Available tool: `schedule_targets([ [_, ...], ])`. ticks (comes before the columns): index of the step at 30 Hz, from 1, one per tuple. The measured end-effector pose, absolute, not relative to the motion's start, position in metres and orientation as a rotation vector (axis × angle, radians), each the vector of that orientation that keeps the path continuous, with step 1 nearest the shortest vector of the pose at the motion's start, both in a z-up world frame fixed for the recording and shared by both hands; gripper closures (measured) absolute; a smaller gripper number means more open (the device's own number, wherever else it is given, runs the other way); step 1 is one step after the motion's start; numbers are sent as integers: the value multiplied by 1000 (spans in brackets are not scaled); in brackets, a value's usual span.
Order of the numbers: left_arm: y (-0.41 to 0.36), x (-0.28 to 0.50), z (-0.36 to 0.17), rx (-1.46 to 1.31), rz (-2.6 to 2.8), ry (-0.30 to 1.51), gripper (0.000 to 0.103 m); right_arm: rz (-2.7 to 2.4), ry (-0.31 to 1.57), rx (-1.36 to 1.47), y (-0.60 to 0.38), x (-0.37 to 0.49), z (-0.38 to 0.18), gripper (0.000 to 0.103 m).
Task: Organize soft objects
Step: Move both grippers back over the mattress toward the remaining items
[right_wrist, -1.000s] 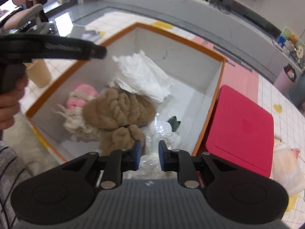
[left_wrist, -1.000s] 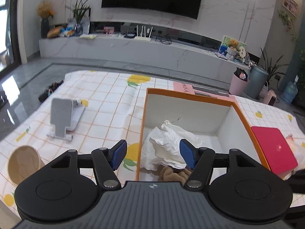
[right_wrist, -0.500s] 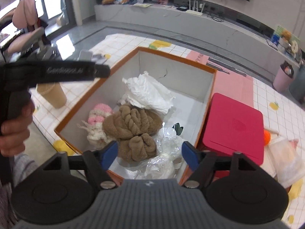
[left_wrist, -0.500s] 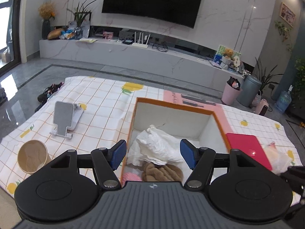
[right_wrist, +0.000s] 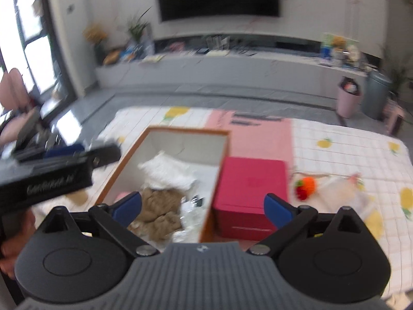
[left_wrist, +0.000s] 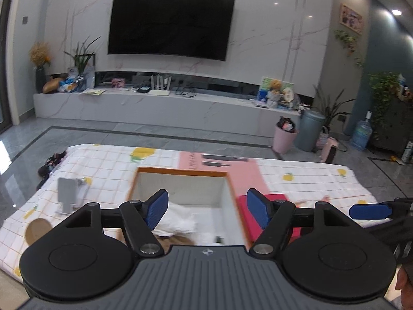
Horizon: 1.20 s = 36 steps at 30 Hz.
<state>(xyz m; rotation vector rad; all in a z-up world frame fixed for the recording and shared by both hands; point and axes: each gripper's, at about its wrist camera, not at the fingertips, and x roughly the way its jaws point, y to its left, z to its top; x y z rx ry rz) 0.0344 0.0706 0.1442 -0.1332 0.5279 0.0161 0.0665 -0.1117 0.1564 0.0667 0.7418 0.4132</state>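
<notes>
1. The left claw [left_wrist: 207, 211] is wide apart and holds nothing. It hangs high above the near end of the box [left_wrist: 180, 172].
2. The right claw [right_wrist: 202, 208] is also wide apart and empty. It hangs over the near right edge of the box [right_wrist: 216, 180].
3. The box has an orange rim and sits in the middle of the bench [right_wrist: 348, 155], which has a checked cloth with lemons on it.
4. Soft things lie inside the box: a white crumpled cloth [right_wrist: 167, 171] toward the far side, a brown woolly bundle [right_wrist: 161, 206] near us, a bit of pink thing [right_wrist: 122, 195] on the left, and some clear plastic [right_wrist: 189, 217] on the near right.
5. A red lid [right_wrist: 249, 193] lies just right of the box, touching its side.
6. Farther right, a small orange knitted toy [right_wrist: 306, 187] lies on the bench, with a pale bag [right_wrist: 343, 193] just beside it. I think these soft things are left to pick up.
7. To do it well, move the right claw over the orange toy, come straight down, and pinch it in the middle so it does not slip.
8. Lift it clear of the red lid, then let go over a free spot in the box.
9. Keep the left claw out of the way, so the two do not bump.
</notes>
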Motion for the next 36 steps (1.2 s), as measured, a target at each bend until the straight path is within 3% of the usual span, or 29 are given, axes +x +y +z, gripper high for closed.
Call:
schedule_targets([
  [14, -43, 42, 95, -120, -128, 566, 21, 119, 601, 378, -264, 38, 125, 3],
  [23, -104, 55, 29, 40, -216, 525, 22, 6, 702, 421, -316, 84, 49, 3],
  [31, -136, 96, -18, 63, -282, 608, 22, -60, 867, 323, -337, 144, 17, 3],
  [34, -144, 105, -30, 58, -293, 620, 22, -76, 945, 280, -341, 161, -3, 12],
  [36, -146, 110, -39, 43, -294, 629, 22, -81, 1003, 297, -349, 172, -22, 25],
])
